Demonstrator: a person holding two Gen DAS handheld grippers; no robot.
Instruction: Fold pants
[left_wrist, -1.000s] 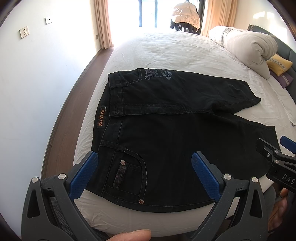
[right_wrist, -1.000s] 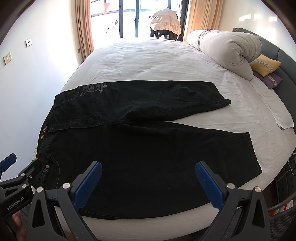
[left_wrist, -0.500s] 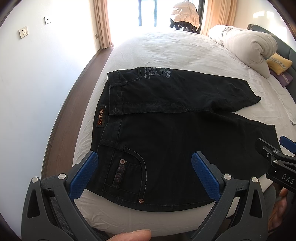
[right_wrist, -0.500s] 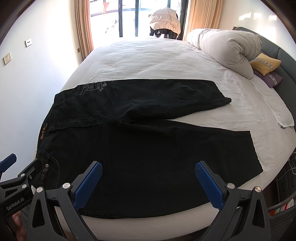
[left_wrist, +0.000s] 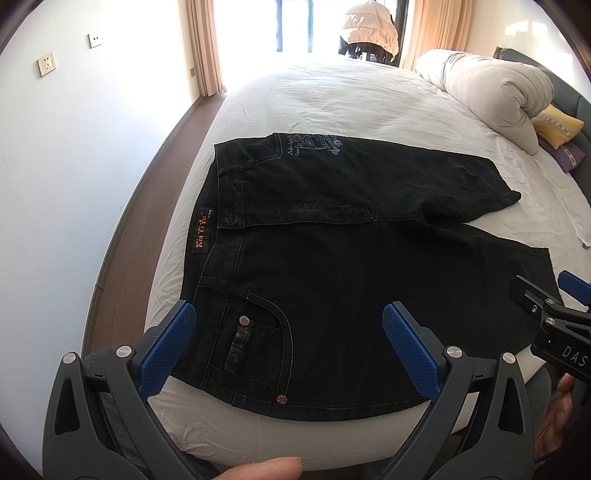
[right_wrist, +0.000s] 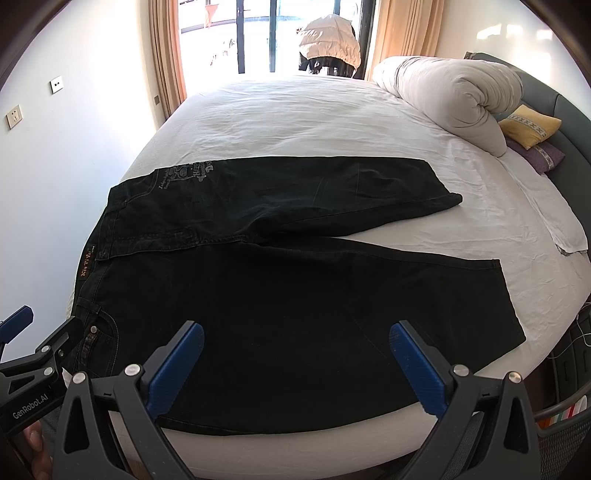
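Black jeans lie spread flat on the white bed, waistband to the left, both legs running right; they also show in the right wrist view. The far leg lies partly over the near one at the seat. My left gripper is open and empty, hovering above the near front pocket by the waistband. My right gripper is open and empty, hovering above the near leg's middle. Each gripper shows at the edge of the other's view.
A rolled white duvet and yellow and purple cushions lie at the bed's far right. A wall with sockets and a strip of wooden floor run along the left. A wire basket stands at the lower right.
Both grippers have drifted slightly nearer over the jeans. The jeans have not moved and both grippers stay open.
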